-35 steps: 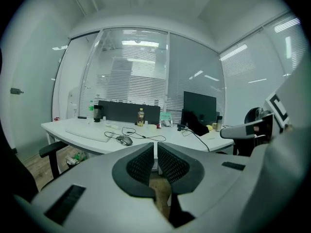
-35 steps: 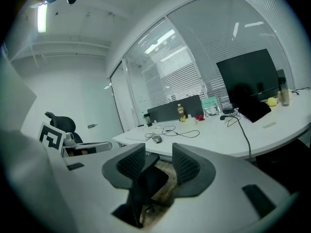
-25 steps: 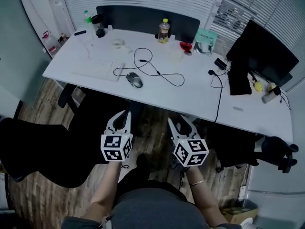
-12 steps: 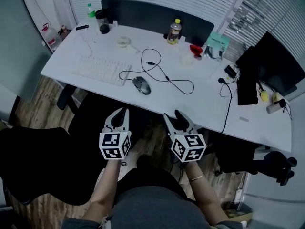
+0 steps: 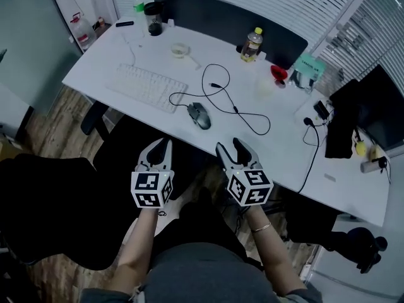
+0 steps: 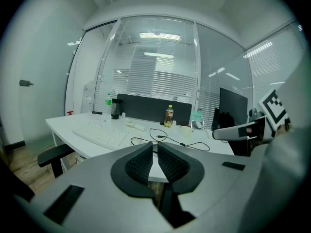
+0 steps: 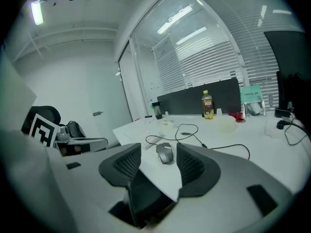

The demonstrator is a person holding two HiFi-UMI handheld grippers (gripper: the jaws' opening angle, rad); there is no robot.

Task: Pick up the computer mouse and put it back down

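Observation:
A grey computer mouse point(image 5: 199, 115) lies on the white desk point(image 5: 107, 65) near its front edge, its black cable point(image 5: 235, 108) looping away behind it. Both grippers hover short of the desk edge, above my lap. My left gripper point(image 5: 158, 145) is shut with nothing in it, left of the mouse. My right gripper point(image 5: 232, 148) stands open; its jaws have just been opening and nothing is between them. In the right gripper view the mouse point(image 7: 165, 153) shows beyond the gap of the right gripper point(image 7: 158, 146). The left gripper point(image 6: 155, 147) points at the desk front.
A white keyboard point(image 5: 146, 87) lies left of the mouse. A bottle point(image 5: 252, 43), a black mug point(image 5: 153, 19) and a red item point(image 5: 279, 73) stand at the back. A dark monitor point(image 5: 377, 109) is at the right. A black chair point(image 5: 44, 201) stands left of me.
Both grippers have moved toward the desk, and the mouse now sits closer in front of them. The right jaws stand wider apart than before.

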